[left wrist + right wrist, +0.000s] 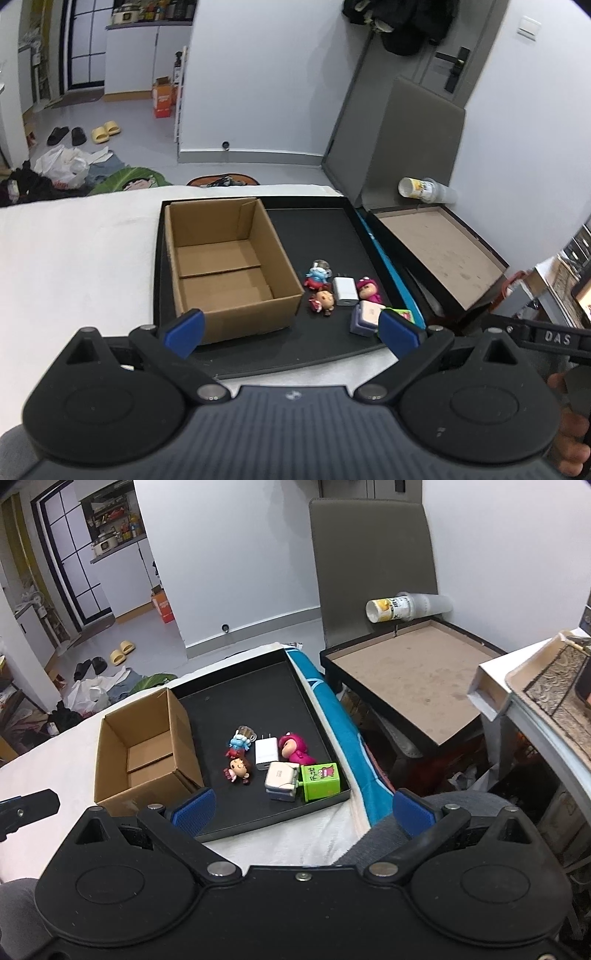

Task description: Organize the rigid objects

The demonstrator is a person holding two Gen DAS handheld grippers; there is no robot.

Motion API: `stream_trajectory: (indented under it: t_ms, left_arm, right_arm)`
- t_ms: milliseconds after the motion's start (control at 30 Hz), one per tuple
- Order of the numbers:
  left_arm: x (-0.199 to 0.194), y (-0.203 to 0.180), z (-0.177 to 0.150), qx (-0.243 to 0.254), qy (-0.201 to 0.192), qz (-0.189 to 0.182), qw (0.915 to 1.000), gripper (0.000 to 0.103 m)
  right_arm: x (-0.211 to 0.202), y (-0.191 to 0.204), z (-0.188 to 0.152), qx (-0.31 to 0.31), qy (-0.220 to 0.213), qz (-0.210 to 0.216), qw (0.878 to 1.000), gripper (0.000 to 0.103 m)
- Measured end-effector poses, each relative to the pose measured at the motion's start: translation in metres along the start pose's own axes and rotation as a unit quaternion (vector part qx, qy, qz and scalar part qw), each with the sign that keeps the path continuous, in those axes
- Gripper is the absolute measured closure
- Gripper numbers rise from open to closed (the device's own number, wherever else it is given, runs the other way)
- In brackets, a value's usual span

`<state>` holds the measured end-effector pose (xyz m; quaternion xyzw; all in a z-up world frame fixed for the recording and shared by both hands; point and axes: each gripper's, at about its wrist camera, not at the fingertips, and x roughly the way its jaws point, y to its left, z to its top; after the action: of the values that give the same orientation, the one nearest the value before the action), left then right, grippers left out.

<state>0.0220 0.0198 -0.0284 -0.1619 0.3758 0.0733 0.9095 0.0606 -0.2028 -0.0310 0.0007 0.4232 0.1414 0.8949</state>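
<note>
An open, empty cardboard box (225, 262) (144, 753) sits on the left part of a black tray (317, 229) (243, 698). To its right lie a blue figurine (317, 277) (239, 743), a brown-haired doll (324, 300) (239, 768), a white charger (345, 291) (266, 753), a pink figurine (368, 288) (293, 749), a small grey-white device (364, 316) (281, 781) and a green box (320, 781). My left gripper (291, 334) is open and empty, near the tray's front edge. My right gripper (304, 810) is open and empty, at the tray's front right corner.
The tray lies on a white cloth surface (74, 258). A blue strip (340, 731) runs along the tray's right edge. Right of it stands a brown-topped side table (410, 675) with a chair (373, 565) and a tipped stack of cups (406, 607).
</note>
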Motion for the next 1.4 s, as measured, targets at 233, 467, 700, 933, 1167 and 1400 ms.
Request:
stream_trajectory:
  t_ms: [233, 467, 700, 933, 1167, 1400]
  left_arm:
    - [0.024, 0.028, 0.001, -0.038, 0.015, 0.021, 0.9989, 0.004]
    - [0.052, 0.052, 0.002, -0.063, 0.034, 0.019, 0.9973, 0.006]
    - [0.082, 0.079, 0.002, -0.088, 0.053, 0.0, 0.9947, 0.009]
    - [0.11, 0.107, 0.0, -0.113, 0.076, -0.013, 0.9907, 0.02]
    - [0.128, 0.124, 0.0, -0.13, 0.081, -0.018, 0.9881, 0.029]
    - [0.145, 0.137, -0.003, -0.147, 0.095, -0.028, 0.9842, 0.04]
  right_arm:
    - [0.024, 0.004, 0.003, -0.007, 0.024, 0.004, 1.0, 0.0]
    - [0.043, 0.001, 0.016, -0.002, 0.031, 0.019, 0.999, 0.0]
    - [0.07, 0.002, 0.032, -0.013, 0.051, 0.014, 0.999, 0.0]
    - [0.102, 0.003, 0.043, -0.002, 0.086, 0.019, 0.996, 0.003]
    - [0.13, 0.003, 0.051, 0.019, 0.118, 0.024, 0.993, 0.009]
    - [0.148, 0.007, 0.057, 0.026, 0.127, 0.029, 0.991, 0.018]
